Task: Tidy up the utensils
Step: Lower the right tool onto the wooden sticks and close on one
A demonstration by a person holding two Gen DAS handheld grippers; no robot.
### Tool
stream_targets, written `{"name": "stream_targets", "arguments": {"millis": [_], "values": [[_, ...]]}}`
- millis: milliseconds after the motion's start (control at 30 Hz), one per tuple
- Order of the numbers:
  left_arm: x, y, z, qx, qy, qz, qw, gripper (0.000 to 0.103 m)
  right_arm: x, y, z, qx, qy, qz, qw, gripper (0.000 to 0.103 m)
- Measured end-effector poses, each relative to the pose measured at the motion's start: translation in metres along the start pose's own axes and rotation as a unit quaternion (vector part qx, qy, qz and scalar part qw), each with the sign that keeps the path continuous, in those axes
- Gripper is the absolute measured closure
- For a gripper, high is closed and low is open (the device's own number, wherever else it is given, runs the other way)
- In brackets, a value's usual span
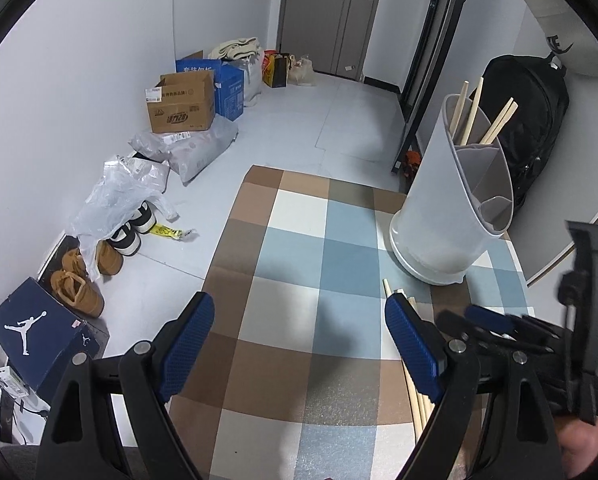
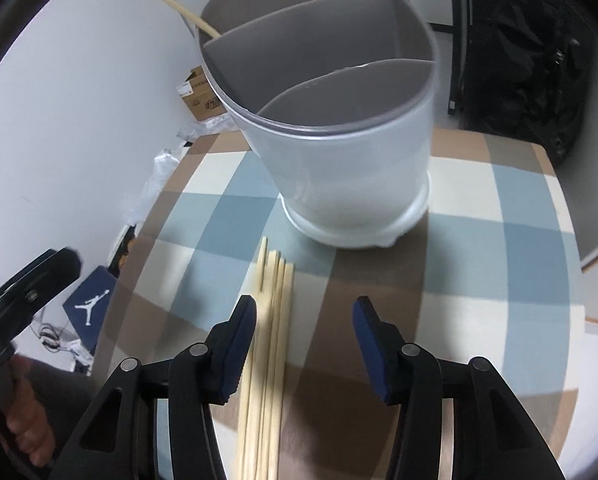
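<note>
Five chopsticks (image 2: 269, 344) lie flat; holder (image 2: 331, 140) has three compartments.

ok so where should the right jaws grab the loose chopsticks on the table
Grip the chopsticks across their middle, coming down from above with the right gripper. They lie flat, side by side, pointing toward the holder, so the jaws should straddle the bundle's width and pinch from both sides.
</note>
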State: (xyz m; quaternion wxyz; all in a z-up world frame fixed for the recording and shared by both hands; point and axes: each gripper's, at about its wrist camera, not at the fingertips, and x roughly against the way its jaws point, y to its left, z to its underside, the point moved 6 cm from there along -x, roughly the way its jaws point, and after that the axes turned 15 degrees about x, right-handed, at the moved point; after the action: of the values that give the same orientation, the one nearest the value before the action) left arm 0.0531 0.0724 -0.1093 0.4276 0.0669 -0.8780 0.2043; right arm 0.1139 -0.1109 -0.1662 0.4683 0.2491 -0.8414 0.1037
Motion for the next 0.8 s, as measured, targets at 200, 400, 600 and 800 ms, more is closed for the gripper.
{"name": "stream_targets", "arguments": {"millis": [200,400,600,800], "values": [[0.0,0.004,0.001,-0.003,0.009,0.001,1.0,0.019,-0.021,0.006,-0.005,0.024,0.026,0.014,0.999,0.072],[0.003,0.006,-0.004,-0.004,0.004,0.004,1.0,0.019,-0.03,0.007,-0.005,0.034,0.037,0.035,0.998,0.077],[-0.001,0.01,-0.005,0.003,0.011,0.006,0.9999,0.019,-0.031,0.011,-0.009,0.06,0.042,0.056,0.996,0.077],[-0.002,0.015,-0.006,0.01,0.013,0.004,0.9998,0.019,-0.028,0.009,-0.009,0.051,0.042,0.055,0.996,0.084]]}}
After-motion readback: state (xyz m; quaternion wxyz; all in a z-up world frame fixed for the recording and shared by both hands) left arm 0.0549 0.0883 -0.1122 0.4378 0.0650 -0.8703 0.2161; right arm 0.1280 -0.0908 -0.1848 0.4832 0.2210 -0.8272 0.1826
